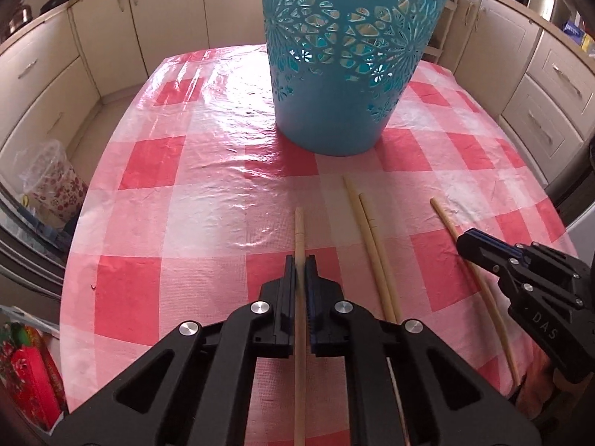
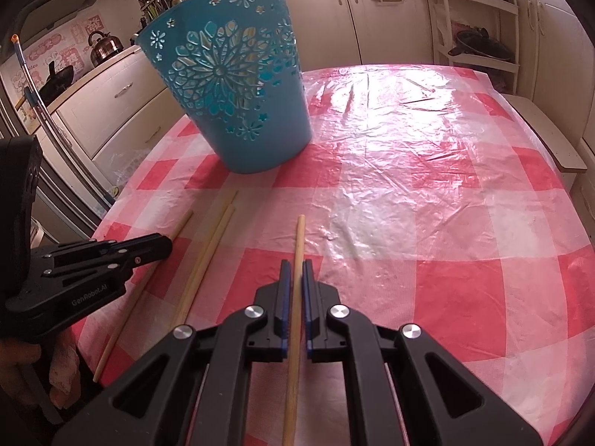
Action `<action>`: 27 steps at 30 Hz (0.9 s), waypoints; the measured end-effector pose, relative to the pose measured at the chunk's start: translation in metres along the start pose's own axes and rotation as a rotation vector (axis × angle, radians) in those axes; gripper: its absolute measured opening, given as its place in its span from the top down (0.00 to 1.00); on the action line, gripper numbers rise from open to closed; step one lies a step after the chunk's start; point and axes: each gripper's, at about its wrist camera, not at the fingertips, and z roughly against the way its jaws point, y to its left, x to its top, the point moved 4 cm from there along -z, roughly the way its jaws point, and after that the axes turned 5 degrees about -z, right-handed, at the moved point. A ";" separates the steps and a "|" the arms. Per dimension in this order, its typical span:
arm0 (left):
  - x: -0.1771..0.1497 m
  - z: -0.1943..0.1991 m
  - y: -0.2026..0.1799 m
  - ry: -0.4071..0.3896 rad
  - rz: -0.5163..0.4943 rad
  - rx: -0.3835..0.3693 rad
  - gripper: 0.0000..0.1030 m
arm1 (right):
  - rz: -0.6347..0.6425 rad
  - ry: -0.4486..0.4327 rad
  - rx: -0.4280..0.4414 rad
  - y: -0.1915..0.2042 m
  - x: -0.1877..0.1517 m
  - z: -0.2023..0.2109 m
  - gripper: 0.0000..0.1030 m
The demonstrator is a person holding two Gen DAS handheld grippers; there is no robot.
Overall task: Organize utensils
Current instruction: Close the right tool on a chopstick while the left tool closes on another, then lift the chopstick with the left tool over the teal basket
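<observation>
A teal cut-out basket [image 1: 347,63] stands upright on the pink checked tablecloth [image 1: 208,200]; it also shows in the right wrist view [image 2: 238,89]. Several long wooden chopsticks lie in front of it. My left gripper [image 1: 300,264] is shut on one chopstick [image 1: 299,230], which runs between the jaws. My right gripper [image 2: 296,267] is shut on another chopstick [image 2: 298,238]. A pair of chopsticks [image 1: 366,223] lies between the two grippers, also in the right wrist view [image 2: 212,245]. The right gripper shows in the left view [image 1: 472,245], the left one in the right view [image 2: 163,247].
The table's edges fall away on the left [image 1: 80,223] and right [image 2: 550,148]. Cream kitchen cabinets [image 1: 48,85] surround the table. A patterned bag [image 1: 52,186] stands on the floor at left. A wooden bench [image 2: 546,130] stands at right.
</observation>
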 end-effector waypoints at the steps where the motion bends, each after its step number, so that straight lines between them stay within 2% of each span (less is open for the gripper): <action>1: 0.000 0.000 -0.003 0.000 -0.006 0.016 0.94 | 0.010 0.000 -0.008 0.001 0.000 0.000 0.95; 5: 0.004 -0.001 0.001 -0.018 0.022 0.012 0.95 | -0.002 -0.022 -0.013 0.000 0.006 0.003 0.95; 8: 0.003 -0.001 0.007 -0.014 0.042 0.009 0.94 | -0.013 0.003 -0.012 -0.003 0.007 0.000 0.95; 15: 0.002 -0.001 0.000 -0.021 -0.039 0.045 0.95 | 0.014 0.006 -0.026 -0.001 0.003 -0.002 0.94; 24: 0.001 0.000 0.006 -0.029 0.006 0.025 0.95 | -0.004 -0.003 -0.018 -0.003 0.002 -0.003 0.95; 27: 0.000 0.011 0.009 -0.070 0.030 0.004 0.95 | 0.005 -0.006 -0.026 -0.002 0.002 -0.003 0.95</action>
